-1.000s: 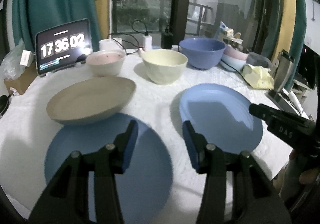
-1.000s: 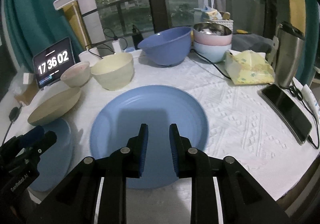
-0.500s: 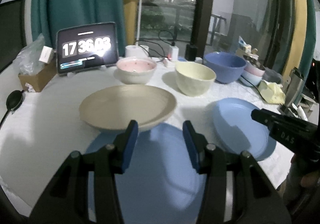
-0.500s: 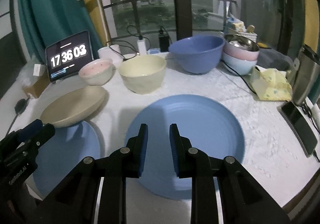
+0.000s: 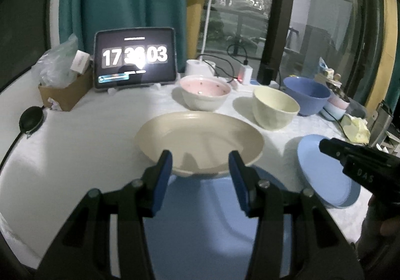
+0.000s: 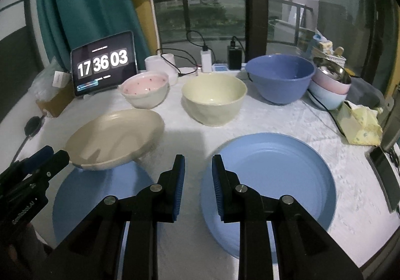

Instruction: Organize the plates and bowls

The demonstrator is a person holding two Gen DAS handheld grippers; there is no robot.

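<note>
Both tongs have swung leftward across the counter (image 6: 175,127) over the past second: the left tongs (image 5: 200,165), a second ago poised over the near blue plate (image 5: 200,217) with the second blue plate (image 6: 270,180) straight ahead, now frame the rim of the beige dish (image 5: 200,140). The right tongs (image 6: 197,170), earlier centred on the second blue plate, now sit over its left edge and the bare cloth beside it. The clock on the tablet (image 6: 102,62) has ticked from 17:36:02 to 17:36:03.
</note>
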